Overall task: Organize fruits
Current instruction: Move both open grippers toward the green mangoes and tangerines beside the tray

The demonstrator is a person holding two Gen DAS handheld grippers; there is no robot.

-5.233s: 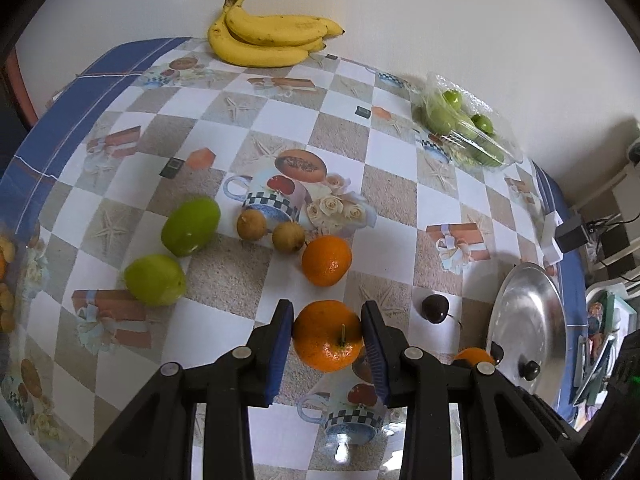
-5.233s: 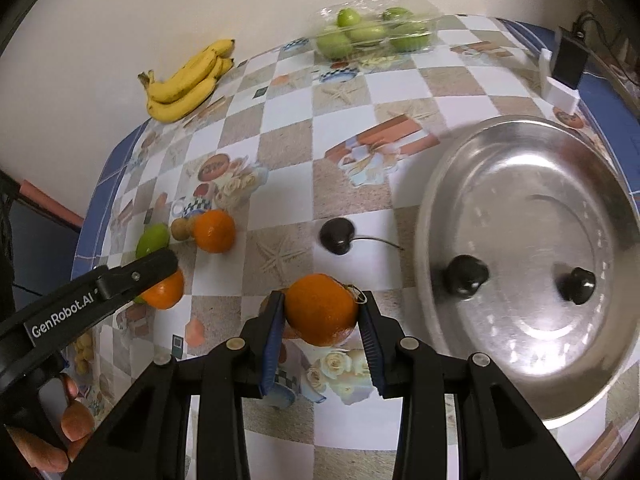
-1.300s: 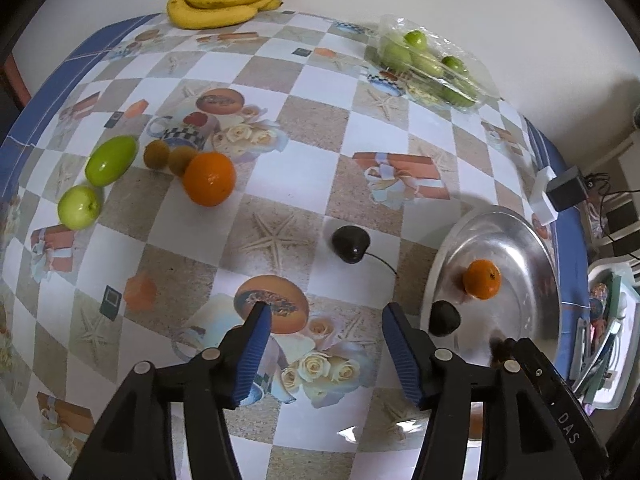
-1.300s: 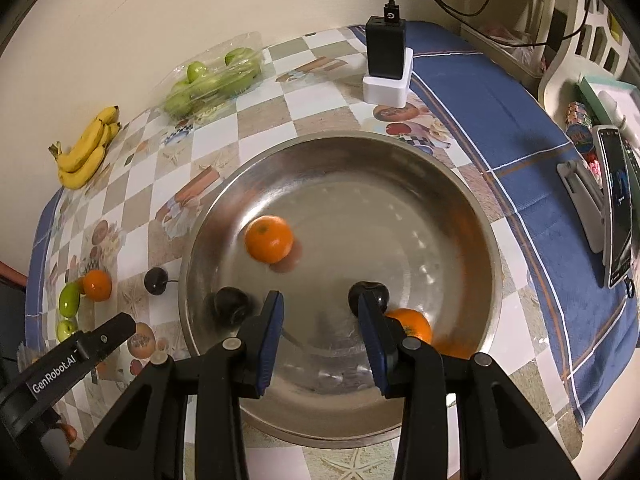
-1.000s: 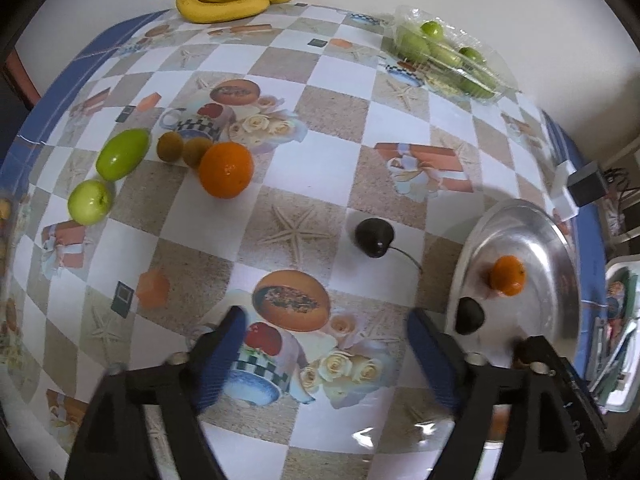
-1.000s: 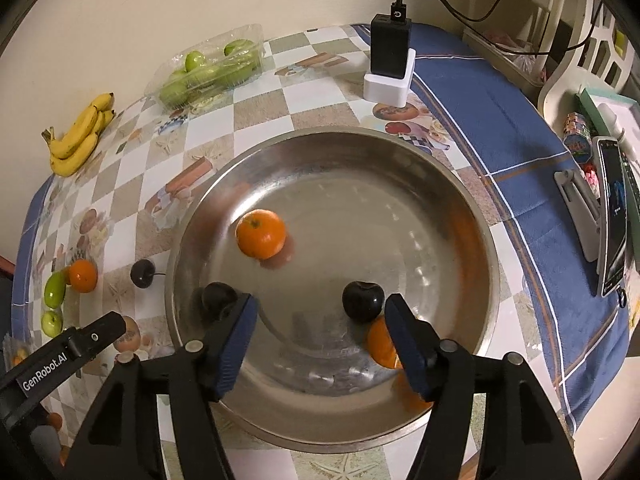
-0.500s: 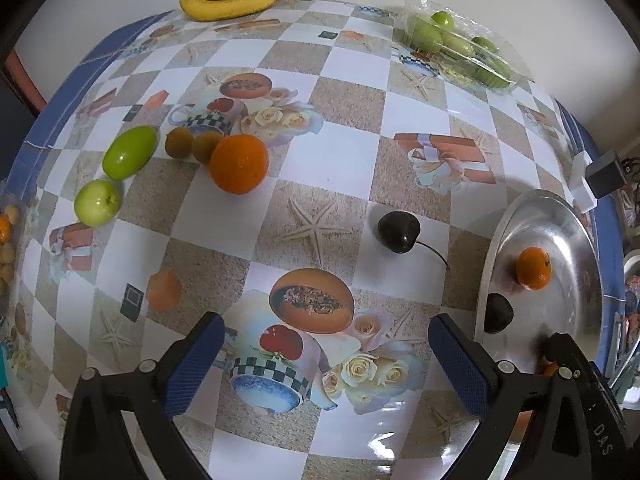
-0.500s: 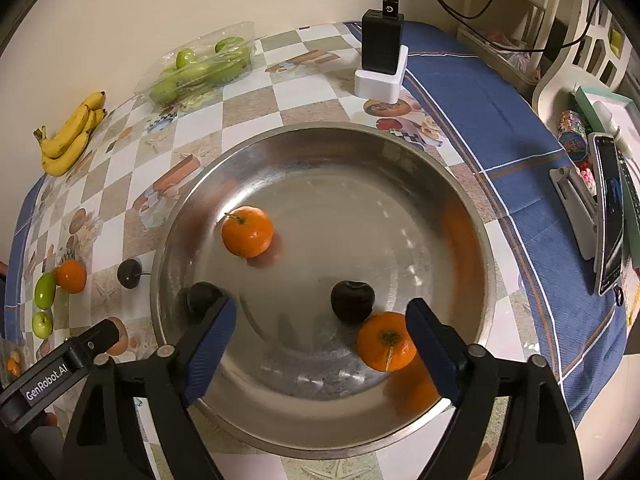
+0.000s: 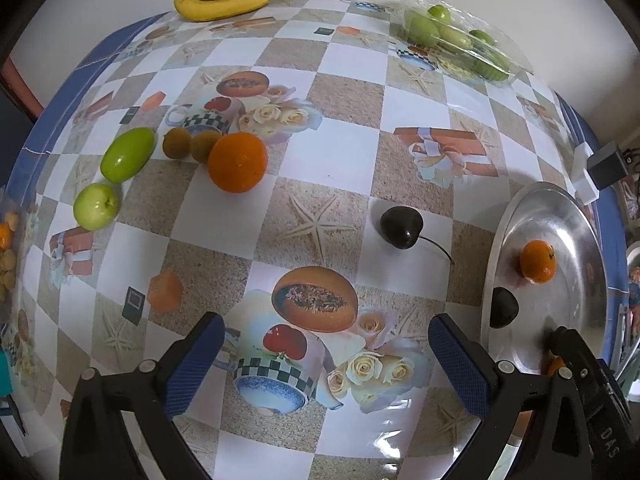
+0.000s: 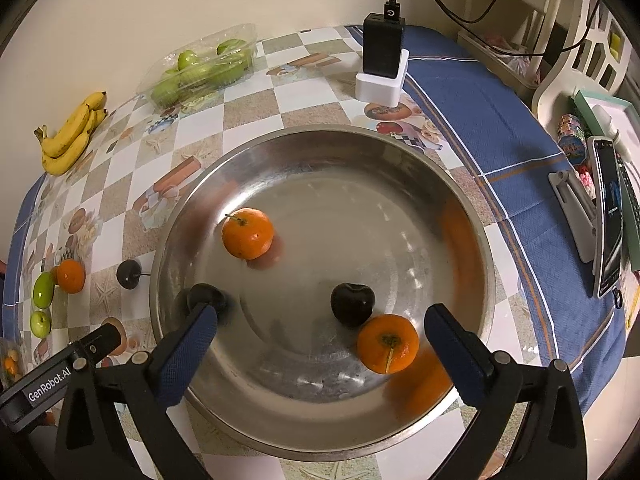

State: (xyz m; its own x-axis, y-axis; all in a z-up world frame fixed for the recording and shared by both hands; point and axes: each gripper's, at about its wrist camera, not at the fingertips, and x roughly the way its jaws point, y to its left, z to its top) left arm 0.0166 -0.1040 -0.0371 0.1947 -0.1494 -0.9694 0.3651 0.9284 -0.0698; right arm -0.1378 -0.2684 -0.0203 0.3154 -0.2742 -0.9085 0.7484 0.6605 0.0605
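while two oranges and two dark cherries lie in the steel bowl, we see the near orange just inside the right finger of our right gripper, touching neither pad, with one cherry just beyond it. the far orange sits toward the bowl's left, and the other cherry lies partly behind the left fingertip. our right jaws are spread wide and hold nothing. our left gripper is equally wide and empty over the patterned tablecloth; a loose cherry lies beyond it, and another orange far left beside the green fruits.
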